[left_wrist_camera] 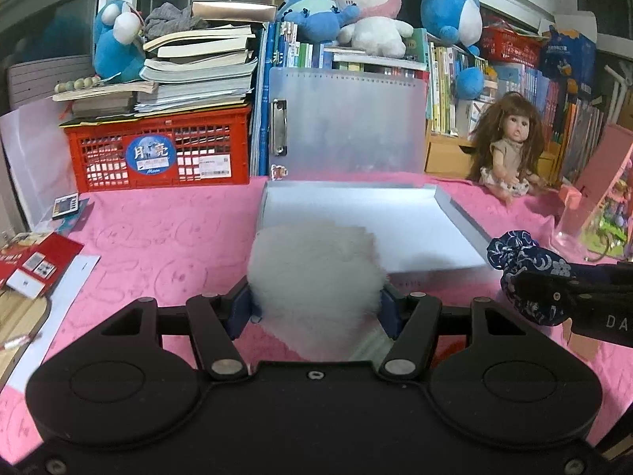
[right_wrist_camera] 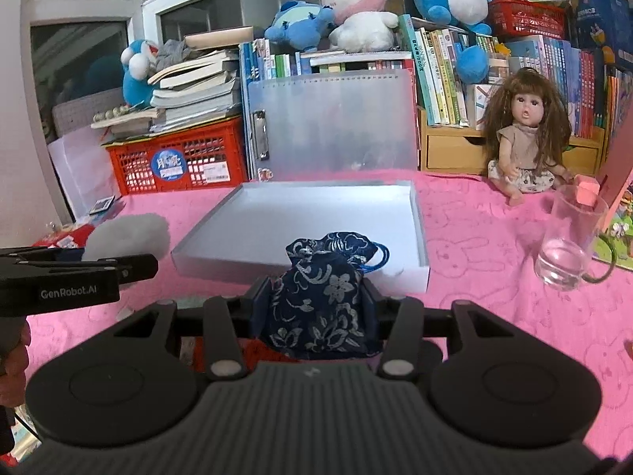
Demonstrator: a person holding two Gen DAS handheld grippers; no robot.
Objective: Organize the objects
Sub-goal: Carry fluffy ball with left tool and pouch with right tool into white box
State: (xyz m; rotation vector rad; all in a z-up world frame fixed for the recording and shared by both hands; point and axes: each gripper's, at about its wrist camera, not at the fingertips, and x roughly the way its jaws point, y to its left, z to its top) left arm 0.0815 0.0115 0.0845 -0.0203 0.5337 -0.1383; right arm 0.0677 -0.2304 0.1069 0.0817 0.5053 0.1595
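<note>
Both grippers are carrying something at this moment. With my left gripper (left_wrist_camera: 316, 304) I am holding a white fluffy ball (left_wrist_camera: 316, 273); its blue pads are pressing into the fur on both sides. With my right gripper (right_wrist_camera: 314, 308) I am gripping a dark blue pouch (right_wrist_camera: 320, 308) with white flowers, and the jaws are clenched on its cloth body. Each tool is also showing in the other's view, the left one at the left edge and the right one at the right edge, so they are standing side by side above the near part of the pink tablecloth (right_wrist_camera: 494, 261).

I judge that the task is only in its beginning. The white shallow box (right_wrist_camera: 419, 213) is lying open in the middle of the cloth, just beyond both grippers, and its inside is looking bare; nothing is resting in it as far as I can see. Both things are hanging near its front edge, not yet over it. What is left, I think, is to bring the ball and the pouch into the box and let them go. A glass cup (right_wrist_camera: 569, 245) is standing on the right, and a doll (right_wrist_camera: 526, 146) is sitting at the far right; whether these also belong to the task I cannot tell.
</note>
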